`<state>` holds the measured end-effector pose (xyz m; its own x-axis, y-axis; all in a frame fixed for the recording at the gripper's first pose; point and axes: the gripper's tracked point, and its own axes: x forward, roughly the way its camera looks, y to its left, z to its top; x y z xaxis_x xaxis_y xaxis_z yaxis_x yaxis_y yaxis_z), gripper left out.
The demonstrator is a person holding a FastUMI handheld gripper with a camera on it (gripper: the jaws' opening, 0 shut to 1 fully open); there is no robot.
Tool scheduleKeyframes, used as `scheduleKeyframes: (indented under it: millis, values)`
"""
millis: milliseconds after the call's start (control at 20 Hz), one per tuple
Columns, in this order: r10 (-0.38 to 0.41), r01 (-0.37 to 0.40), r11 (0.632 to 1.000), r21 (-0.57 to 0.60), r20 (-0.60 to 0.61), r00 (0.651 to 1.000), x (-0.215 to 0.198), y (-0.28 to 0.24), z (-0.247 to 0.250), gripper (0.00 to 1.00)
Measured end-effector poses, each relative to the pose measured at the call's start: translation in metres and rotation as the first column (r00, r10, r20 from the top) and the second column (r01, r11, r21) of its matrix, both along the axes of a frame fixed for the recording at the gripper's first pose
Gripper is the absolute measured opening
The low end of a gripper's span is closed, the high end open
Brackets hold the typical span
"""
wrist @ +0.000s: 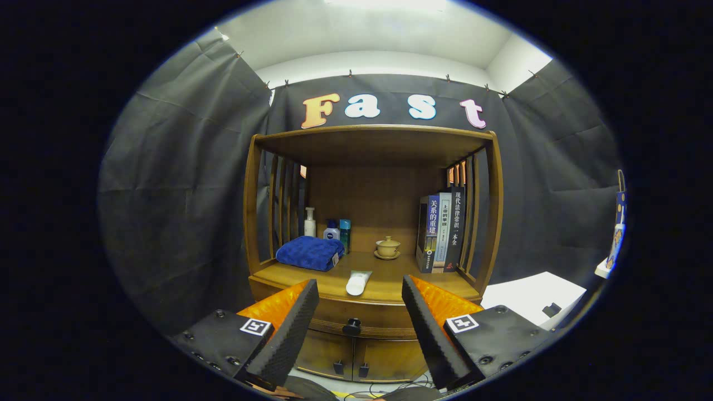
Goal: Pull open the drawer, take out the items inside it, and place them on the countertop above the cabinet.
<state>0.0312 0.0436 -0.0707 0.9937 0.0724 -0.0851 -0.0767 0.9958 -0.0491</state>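
A wooden cabinet stands ahead of me, its drawer (356,317) shut, with a dark round knob (352,326) in the middle of the drawer front. The knob sits between my two fingers and a little beyond them. My gripper (360,298) is open, with nothing between its black ribbed pads (289,328). On the countertop (390,281) above the drawer lies a white tube (357,283) near the front edge. What the drawer holds is hidden.
On the countertop are a folded blue towel (309,252), three bottles (328,225) behind it, a small lidded tea bowl (387,247) and upright books (442,231) at the right. Two small doors (351,356) lie below the drawer. A white surface (532,295) is right of the cabinet.
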Motion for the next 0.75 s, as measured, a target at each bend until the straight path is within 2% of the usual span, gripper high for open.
scheduleKeyframes:
  millis: [750]
  values:
    - [-0.013, 0.013, 1.000, -0.006, 0.019, 1.000, -0.0062, 0.0055, -0.0023, 0.98]
